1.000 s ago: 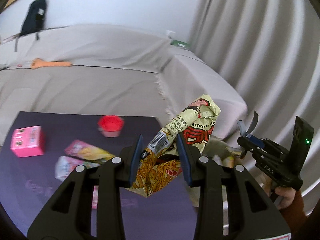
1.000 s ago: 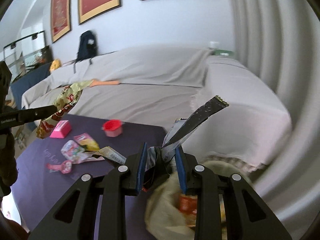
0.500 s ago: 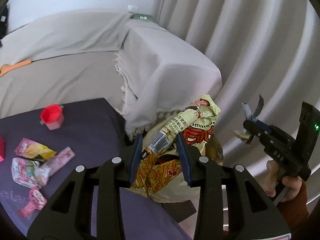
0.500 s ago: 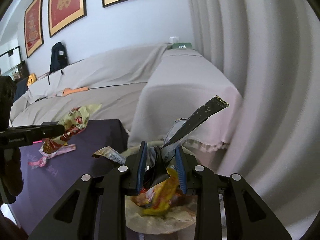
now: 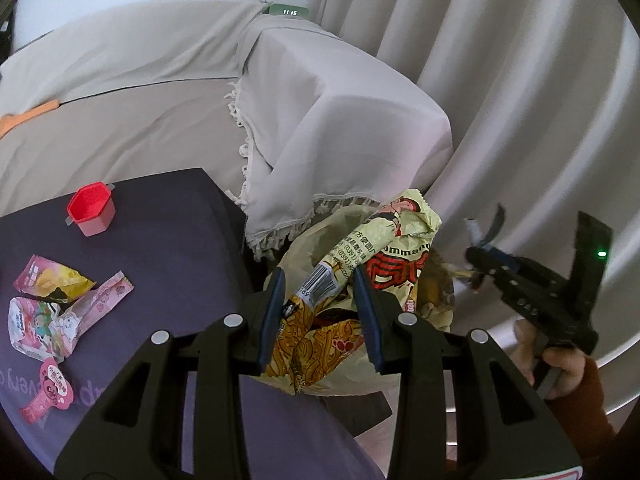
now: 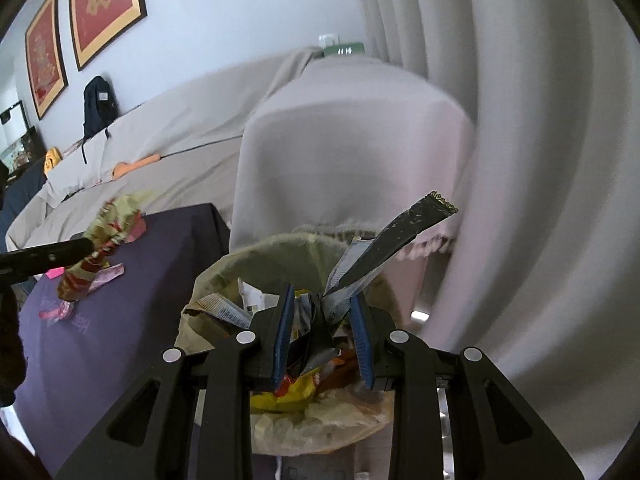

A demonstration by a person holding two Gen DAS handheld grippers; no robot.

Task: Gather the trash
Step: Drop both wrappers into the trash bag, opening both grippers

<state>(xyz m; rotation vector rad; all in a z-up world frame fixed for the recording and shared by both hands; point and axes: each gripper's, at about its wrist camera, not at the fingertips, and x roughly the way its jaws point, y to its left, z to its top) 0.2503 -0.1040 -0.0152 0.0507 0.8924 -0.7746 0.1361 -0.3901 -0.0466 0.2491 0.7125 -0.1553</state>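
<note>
Two tongs meet over a bag-lined bin [image 6: 280, 256] standing just off the corner of a dark purple surface [image 5: 160, 248], beside a cloth-draped sofa [image 5: 328, 120] and pale curtains [image 5: 500, 80]. Left tongs [image 5: 318, 304] are clenched on a crumpled yellow noodle wrapper [image 5: 384, 248], held above the bin's mouth. Right tongs [image 6: 322, 320] grip a dark, twisted wrapper [image 6: 384, 248] whose serrated end juts up to the right, directly over yellow and orange packets [image 6: 296, 394] already lying in the bin. Several pieces of trash lie on the surface: a red cup [image 5: 91, 214] near the far edge, pink wrappers [image 5: 60, 308] clustered closer in, and a small pink tag [image 5: 48, 390] nearest the camera.
</note>
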